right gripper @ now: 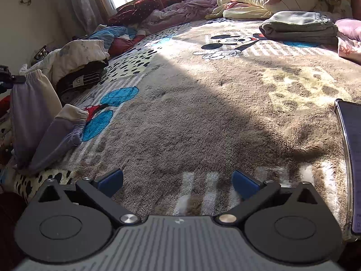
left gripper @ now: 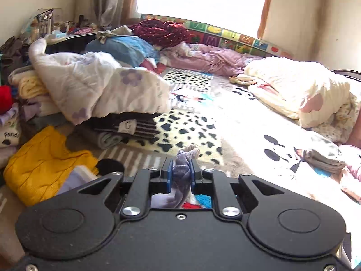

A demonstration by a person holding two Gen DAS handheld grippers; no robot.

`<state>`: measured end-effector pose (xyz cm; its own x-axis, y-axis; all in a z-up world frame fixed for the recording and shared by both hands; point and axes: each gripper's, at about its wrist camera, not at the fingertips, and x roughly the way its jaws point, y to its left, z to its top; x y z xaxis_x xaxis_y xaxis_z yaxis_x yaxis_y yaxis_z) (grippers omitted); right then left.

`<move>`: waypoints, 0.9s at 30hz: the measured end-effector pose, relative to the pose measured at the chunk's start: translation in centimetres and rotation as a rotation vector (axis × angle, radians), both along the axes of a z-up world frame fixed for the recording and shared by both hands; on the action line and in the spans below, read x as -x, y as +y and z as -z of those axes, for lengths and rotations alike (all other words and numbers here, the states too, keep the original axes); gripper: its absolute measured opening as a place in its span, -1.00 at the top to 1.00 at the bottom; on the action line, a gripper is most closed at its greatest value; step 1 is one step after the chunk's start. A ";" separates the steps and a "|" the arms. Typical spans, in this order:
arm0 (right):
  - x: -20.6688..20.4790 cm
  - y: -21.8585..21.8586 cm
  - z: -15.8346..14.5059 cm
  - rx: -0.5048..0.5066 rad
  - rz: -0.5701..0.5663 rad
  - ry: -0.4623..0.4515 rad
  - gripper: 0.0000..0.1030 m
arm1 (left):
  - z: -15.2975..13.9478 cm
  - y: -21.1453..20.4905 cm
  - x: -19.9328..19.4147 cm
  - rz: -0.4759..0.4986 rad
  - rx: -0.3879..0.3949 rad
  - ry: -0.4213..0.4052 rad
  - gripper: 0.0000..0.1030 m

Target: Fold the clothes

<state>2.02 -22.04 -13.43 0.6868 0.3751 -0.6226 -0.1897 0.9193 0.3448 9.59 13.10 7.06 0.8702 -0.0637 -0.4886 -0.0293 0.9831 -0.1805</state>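
My left gripper (left gripper: 181, 169) is shut on a lavender garment (left gripper: 183, 167) with an elastic cuff, lifted above the bed. The same garment (right gripper: 38, 117) hangs at the far left of the right wrist view, pale purple with cream cuffs, its lower end resting on the blanket. My right gripper (right gripper: 178, 180) is open and empty, low over the brown plush blanket (right gripper: 191, 124), well right of the garment. A folded grey garment (right gripper: 297, 27) lies at the far right of the bed; it also shows in the left wrist view (left gripper: 325, 159).
A heap of quilts and clothes (left gripper: 94, 83) fills the bed's left side, with a yellow sweater (left gripper: 42, 164) and dark folded items (left gripper: 126, 128). A cream quilt (left gripper: 297, 90) lies back right. A phone (right gripper: 352, 164) lies at the right edge.
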 end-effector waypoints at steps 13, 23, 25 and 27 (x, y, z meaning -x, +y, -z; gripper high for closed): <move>-0.1 -2.9 -0.8 -0.065 0.067 -0.048 -0.99 | -13.6 -19.1 -1.5 0.497 0.164 -0.260 0.75; 0.0 -6.8 -1.3 -0.149 0.210 -0.102 -0.99 | -9.5 -14.6 -3.3 0.297 0.163 -0.176 0.75; 0.0 -6.9 -1.3 -0.151 0.214 -0.102 -0.99 | -5.8 -11.7 -3.5 0.195 0.144 -0.103 0.75; -0.1 -6.8 -1.2 -0.147 0.212 -0.099 -0.99 | -2.1 -8.6 -3.4 0.087 0.127 -0.032 0.75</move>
<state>2.11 -28.83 -12.19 0.8143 0.2979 -0.4982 -0.0374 0.8834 0.4672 13.00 4.46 9.12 0.8736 -0.1993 -0.4440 0.0627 0.9508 -0.3035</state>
